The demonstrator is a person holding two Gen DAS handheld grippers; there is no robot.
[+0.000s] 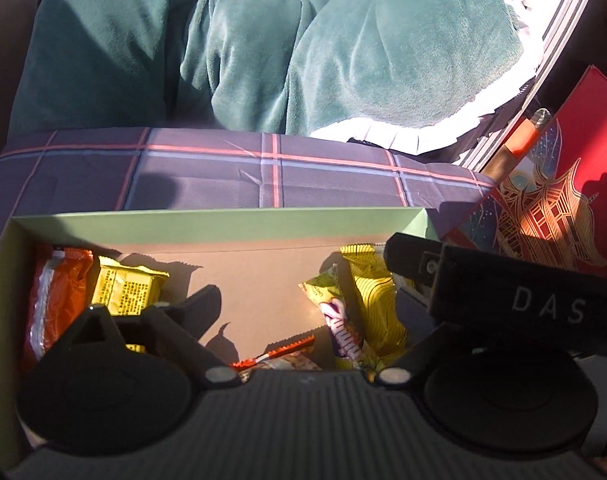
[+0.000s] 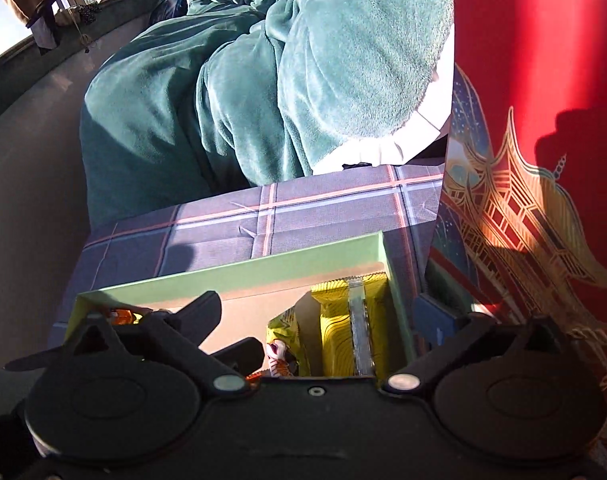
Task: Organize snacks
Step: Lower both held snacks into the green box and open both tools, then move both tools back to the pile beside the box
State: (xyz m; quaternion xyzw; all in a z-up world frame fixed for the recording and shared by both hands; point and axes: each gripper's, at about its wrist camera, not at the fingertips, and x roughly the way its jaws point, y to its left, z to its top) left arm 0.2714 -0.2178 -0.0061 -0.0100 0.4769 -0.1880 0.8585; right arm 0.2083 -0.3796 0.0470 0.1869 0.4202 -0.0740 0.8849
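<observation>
The box (image 1: 207,222) is the landmark; it sits on the plaid cloth (image 1: 223,176). Snacks lie inside it in 2 groups: an orange pack (image 1: 53,300) and a yellow pack (image 1: 129,290) at its left wall, a gold pack (image 1: 373,304) and a striped pack (image 1: 337,320) at its right wall.

Both grippers hang over the box's near edge. The left gripper (image 1: 303,292) is released and spread wide, grasping nothing. The right gripper (image 2: 331,312) is likewise released and empty.

Recommended: lower one gripper over a single pack, align the fingers across its short width, clench gently.

Only the left view shows the orange pack clearly. The right view shows more of the red lid (image 2: 543,80) beside the box.
</observation>
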